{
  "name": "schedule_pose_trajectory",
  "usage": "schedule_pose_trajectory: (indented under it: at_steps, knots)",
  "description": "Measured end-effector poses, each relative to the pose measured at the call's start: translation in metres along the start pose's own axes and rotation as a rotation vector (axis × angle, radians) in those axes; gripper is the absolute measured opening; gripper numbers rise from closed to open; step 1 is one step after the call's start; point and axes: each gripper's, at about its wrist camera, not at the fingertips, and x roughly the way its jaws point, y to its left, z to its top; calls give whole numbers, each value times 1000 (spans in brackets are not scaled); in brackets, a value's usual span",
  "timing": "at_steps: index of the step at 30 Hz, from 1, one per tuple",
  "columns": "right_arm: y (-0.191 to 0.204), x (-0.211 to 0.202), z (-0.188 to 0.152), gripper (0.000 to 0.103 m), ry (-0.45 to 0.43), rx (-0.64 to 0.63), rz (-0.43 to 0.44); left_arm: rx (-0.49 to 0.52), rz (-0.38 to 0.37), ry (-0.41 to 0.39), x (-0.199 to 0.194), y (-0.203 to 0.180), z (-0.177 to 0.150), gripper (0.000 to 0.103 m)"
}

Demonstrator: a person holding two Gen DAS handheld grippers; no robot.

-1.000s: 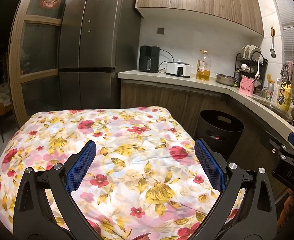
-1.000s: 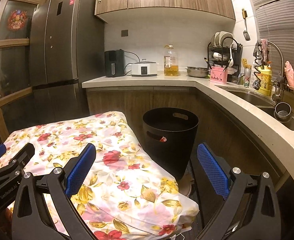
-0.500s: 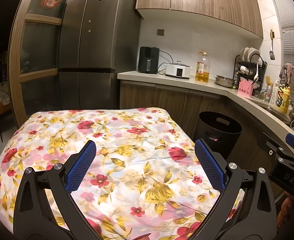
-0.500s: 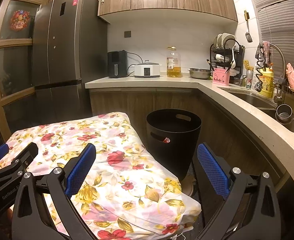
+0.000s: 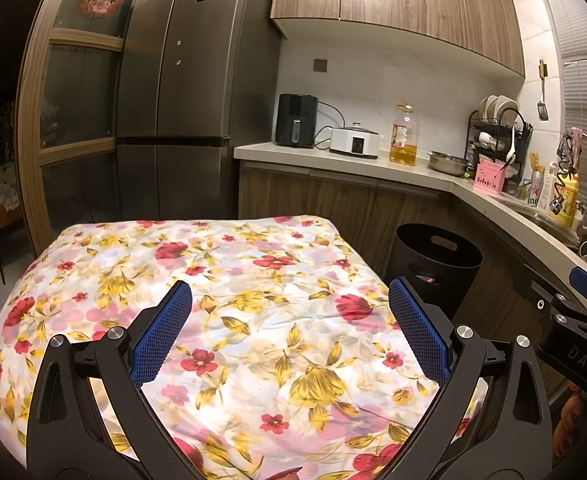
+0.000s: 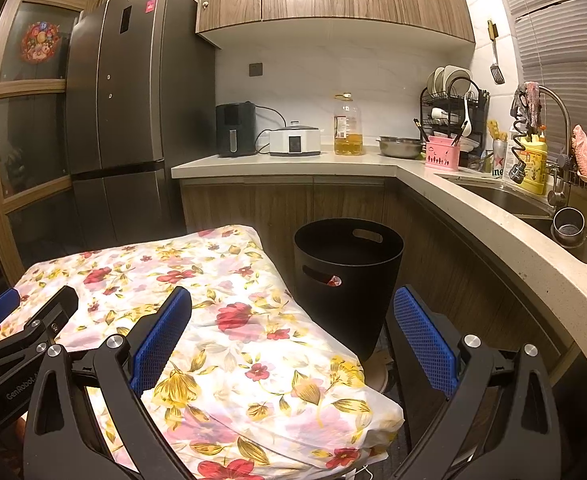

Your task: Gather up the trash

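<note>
Left gripper [image 5: 289, 332] jaws wide apart, nothing between, above floral cloth-covered table [image 5: 221, 280]. Right gripper [image 6: 291, 334] jaws also apart, empty, over table's right corner. Round black plastic trash bin [image 6: 347, 280] on floor just beside table, against wooden cabinets [image 6: 277, 208]; red scrap visible through its handle slot. Grey fridge [image 6: 121, 120] behind table.

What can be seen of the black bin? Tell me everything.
The bin is a round, matte black tub, plastic by the look, tapering downward, with slot handles cut near its rim. It stands upright and open on the floor between the floral cloth and the cabinets. Something red-and-white shows through the front slot.
</note>
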Motion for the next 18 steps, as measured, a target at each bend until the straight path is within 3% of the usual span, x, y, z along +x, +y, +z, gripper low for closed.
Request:
schedule_pose_trajectory:
  at_steps: [18]
  knots:
    - [1,0,1,97,-3,-1,7,-1,-1,0,-1,0,1,97]
